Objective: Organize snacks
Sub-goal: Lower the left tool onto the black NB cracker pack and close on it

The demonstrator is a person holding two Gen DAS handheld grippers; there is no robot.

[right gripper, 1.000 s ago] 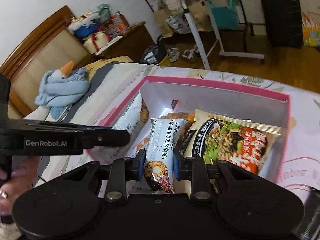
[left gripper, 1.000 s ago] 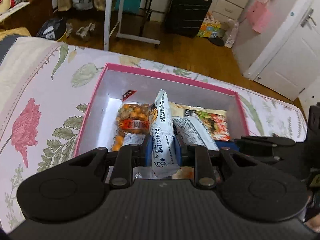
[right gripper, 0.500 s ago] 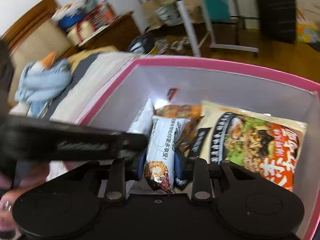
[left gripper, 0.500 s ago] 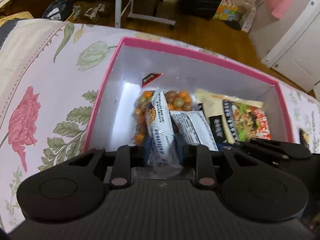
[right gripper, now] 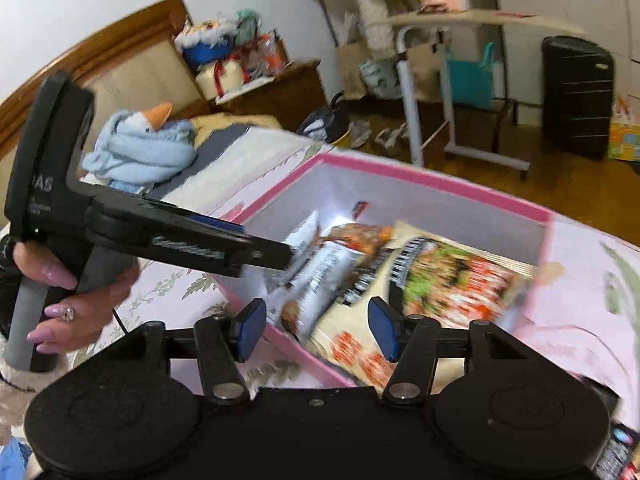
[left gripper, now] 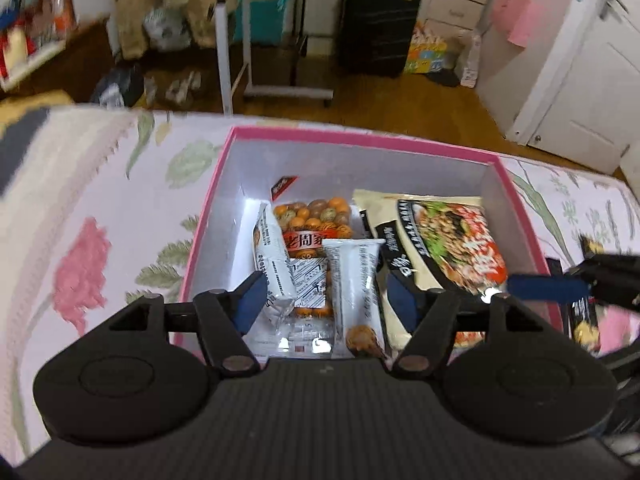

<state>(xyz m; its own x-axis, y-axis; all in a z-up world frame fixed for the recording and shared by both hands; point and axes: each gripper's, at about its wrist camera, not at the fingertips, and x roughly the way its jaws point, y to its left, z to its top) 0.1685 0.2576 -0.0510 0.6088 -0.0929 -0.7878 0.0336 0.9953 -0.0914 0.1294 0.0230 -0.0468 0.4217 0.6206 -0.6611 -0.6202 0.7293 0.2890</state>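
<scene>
Tongs [left gripper: 326, 300] opening over box [left gripper: 360, 140]; only right view shows hand [right gripper: 76, 300].

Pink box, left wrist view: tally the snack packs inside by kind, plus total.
In the pink box:
Slim white packs: 2, one at left, one at centre
Clear bag of orange and brown round snacks: 1
Large noodle pack: 1
Total: 4 visible; anything beneath them is hidden.

glossy plastic snack wrappers [left gripper: 354, 280]
</scene>
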